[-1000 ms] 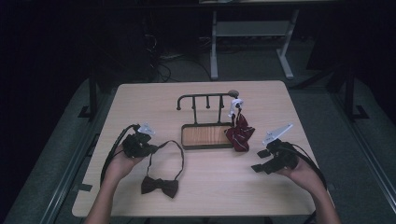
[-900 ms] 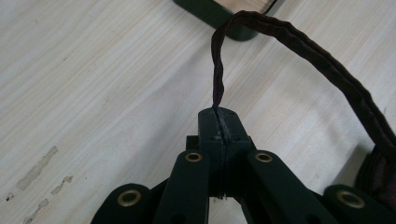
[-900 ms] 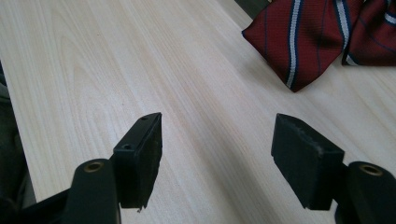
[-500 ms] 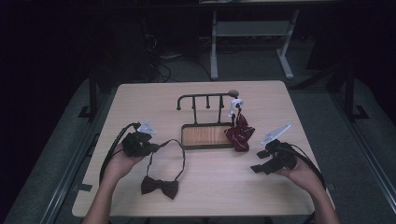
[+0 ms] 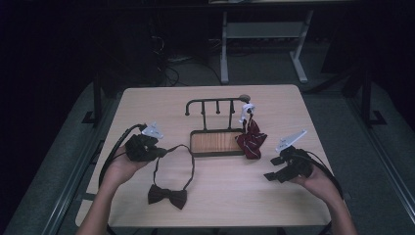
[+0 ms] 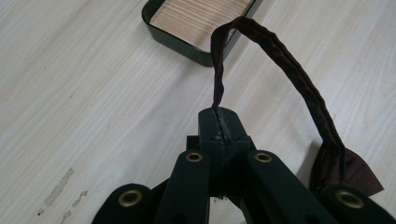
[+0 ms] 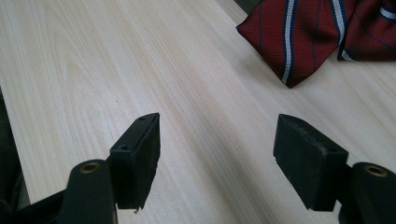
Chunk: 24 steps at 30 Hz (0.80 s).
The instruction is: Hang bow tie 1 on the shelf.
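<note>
Bow tie [image 5: 168, 196] strap is pinched in my left gripper [image 6: 219, 122]; right gripper [image 7: 229, 161] gapes empty. Thin strap could slip free when lifted.

One bench [image 5: 147, 105]. One stand [image 5: 215, 103] with a wooden base. Two ties: one dark bow tie [image 5: 168, 196], one red striped tie [image 5: 251, 139]. Two claws: left claw [image 5: 161, 151], right claw [image 5: 274, 169].

Dim room, grey desk frame [image 5: 264, 36] behind
</note>
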{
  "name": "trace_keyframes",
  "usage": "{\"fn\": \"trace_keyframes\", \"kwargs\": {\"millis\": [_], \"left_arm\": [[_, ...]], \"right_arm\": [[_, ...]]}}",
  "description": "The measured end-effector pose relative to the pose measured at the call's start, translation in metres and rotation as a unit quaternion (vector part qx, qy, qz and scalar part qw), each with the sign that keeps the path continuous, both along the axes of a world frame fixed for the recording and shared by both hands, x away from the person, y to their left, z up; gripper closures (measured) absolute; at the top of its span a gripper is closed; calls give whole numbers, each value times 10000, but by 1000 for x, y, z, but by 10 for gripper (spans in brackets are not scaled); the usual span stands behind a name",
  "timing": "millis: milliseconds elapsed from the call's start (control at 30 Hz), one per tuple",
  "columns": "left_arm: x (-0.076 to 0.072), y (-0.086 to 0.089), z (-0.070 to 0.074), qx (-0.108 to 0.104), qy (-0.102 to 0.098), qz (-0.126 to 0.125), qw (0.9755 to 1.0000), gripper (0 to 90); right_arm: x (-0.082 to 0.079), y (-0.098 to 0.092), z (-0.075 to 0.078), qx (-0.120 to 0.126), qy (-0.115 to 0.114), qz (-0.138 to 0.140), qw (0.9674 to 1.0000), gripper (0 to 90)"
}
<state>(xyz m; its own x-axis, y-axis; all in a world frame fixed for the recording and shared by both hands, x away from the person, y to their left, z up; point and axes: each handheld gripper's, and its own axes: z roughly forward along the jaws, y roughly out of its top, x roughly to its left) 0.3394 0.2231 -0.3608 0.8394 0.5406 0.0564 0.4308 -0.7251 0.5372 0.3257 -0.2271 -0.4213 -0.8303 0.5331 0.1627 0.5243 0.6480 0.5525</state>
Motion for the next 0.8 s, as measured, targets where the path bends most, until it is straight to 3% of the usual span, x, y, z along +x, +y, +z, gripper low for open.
{"fn": "trace_keyframes", "kwargs": {"millis": [800], "left_arm": [[-6, -5, 31, -95, -67, -345, 9993, 900]], "right_arm": [[-1, -8, 4, -42, -80, -113, 9999, 309]]}}
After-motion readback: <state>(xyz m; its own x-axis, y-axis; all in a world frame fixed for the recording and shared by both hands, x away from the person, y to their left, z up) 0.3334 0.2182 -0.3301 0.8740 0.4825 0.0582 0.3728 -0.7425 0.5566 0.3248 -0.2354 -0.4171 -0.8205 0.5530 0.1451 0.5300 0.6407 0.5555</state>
